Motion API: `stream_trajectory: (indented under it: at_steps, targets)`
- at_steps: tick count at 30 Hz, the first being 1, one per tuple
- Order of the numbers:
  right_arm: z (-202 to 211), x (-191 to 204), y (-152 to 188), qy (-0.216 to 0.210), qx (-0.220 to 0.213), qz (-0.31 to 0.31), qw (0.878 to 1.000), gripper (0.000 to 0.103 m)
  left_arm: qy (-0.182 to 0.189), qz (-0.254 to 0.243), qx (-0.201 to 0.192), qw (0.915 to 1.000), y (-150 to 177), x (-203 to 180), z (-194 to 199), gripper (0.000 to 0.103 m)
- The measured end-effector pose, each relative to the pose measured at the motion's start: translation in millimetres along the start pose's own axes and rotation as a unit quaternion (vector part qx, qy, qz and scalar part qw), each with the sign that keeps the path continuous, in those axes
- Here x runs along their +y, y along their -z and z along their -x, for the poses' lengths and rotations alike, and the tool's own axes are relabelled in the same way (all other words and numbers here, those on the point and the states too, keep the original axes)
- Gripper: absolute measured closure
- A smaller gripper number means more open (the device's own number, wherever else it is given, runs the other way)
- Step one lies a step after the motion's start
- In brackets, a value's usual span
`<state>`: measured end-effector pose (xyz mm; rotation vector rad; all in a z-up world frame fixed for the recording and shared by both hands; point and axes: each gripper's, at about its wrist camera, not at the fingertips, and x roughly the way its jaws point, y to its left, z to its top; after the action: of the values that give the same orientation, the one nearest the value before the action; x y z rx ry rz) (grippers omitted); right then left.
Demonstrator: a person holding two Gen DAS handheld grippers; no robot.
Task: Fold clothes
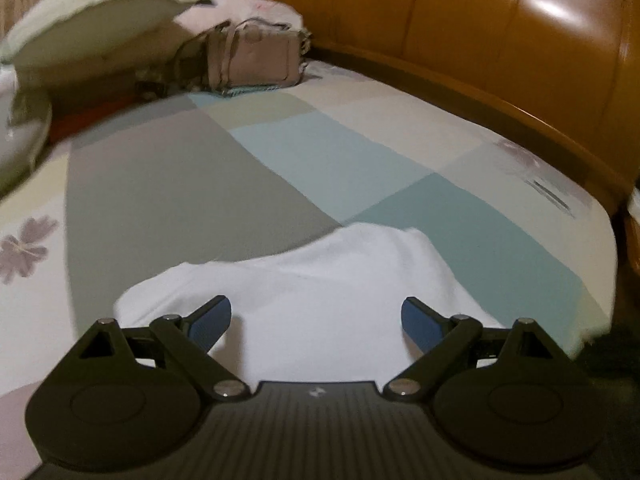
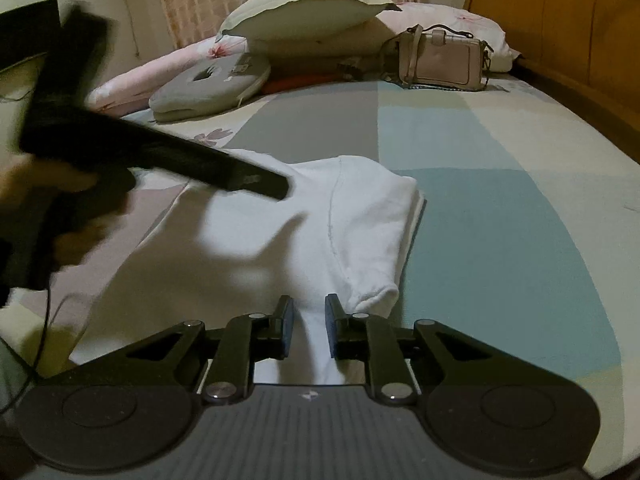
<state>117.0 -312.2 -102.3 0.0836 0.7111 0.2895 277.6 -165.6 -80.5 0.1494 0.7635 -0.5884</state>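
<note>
Two hand-held grippers are hovering over a white garment (image 2: 280, 240) that is lying partly folded on a bed. Seen from its own camera, the left gripper (image 1: 316, 320) is holding its blue-padded fingers (image 1: 212, 316) wide apart above the near part of the white cloth, with nothing between them. From the right side, that same gripper (image 2: 276, 188) is showing as a blurred black shape reaching in over the garment, with a person's hand (image 2: 60, 200) wrapped around its handle at the left edge.

The right gripper (image 2: 310, 328) is keeping its fingers (image 2: 286, 328) only slightly apart. A narrow strip of white cloth is showing through the gap, but the pads are not pressing on it; whether the cloth is actually between them or lying beneath is hard to tell.

The garment is resting on a bedsheet (image 2: 500, 220) patterned in grey, pale blue and cream blocks with flower prints. A folded sleeve end (image 2: 376, 292) is lying just beyond the right gripper. Farther back, a beige handbag (image 2: 444, 60) is standing near a wooden headboard (image 1: 500, 40). Pillows (image 2: 304, 12) are stacked behind it, and a grey cushion (image 2: 212, 84) is sitting to their left.
</note>
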Motion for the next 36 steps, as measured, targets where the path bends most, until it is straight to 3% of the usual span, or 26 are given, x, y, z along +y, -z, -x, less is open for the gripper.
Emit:
stream_trajectory:
  at_steps: [2, 8, 12, 15, 17, 24, 30, 36]
  targets:
    - [0.8, -1.2, 1.0, 0.0, -0.001, -0.008, 1.0, 0.083, -0.002, 0.003, 0.009, 1.0, -2.8, 2.4, -17.0, 0.011]
    - [4.3, 1.0, 4.2, 0.003, -0.004, -0.013, 1.0, 0.081, -0.043, 0.005, 0.006, 0.999, -1.6, -6.6, 19.0, 0.011]
    - [4.9, 4.7, 2.5, 0.001, -0.002, -0.02, 1.0, 0.066, -0.056, 0.018, 0.029, 0.9978, 16.6, -20.7, 49.9, 0.011]
    - [8.0, 16.9, 1.0, 0.011, 0.006, -0.007, 1.0, 0.05, -0.047, 0.054, 0.053, 0.996, 39.2, -25.2, 50.7, 0.01]
    - [14.1, 26.7, 2.0, 0.022, 0.011, 0.008, 1.0, 0.047, -0.048, 0.075, 0.067, 0.9938, 53.1, -26.9, 49.2, 0.011]
    - [52.2, 39.9, 6.9, 0.047, 0.004, 0.009, 0.999, 0.037, -0.044, 0.085, 0.014, 0.9953, 60.9, -31.7, 103.6, 0.01]
    - [85.5, 47.7, 2.9, 0.047, -0.016, 0.001, 0.999, 0.026, -0.038, 0.113, 0.011, 0.9928, 75.0, -24.3, 121.9, 0.01]
    - [72.3, 47.5, 1.2, 0.045, -0.007, -0.008, 0.999, 0.02, -0.034, 0.128, 0.008, 0.9912, 84.9, -13.1, 123.3, 0.01]
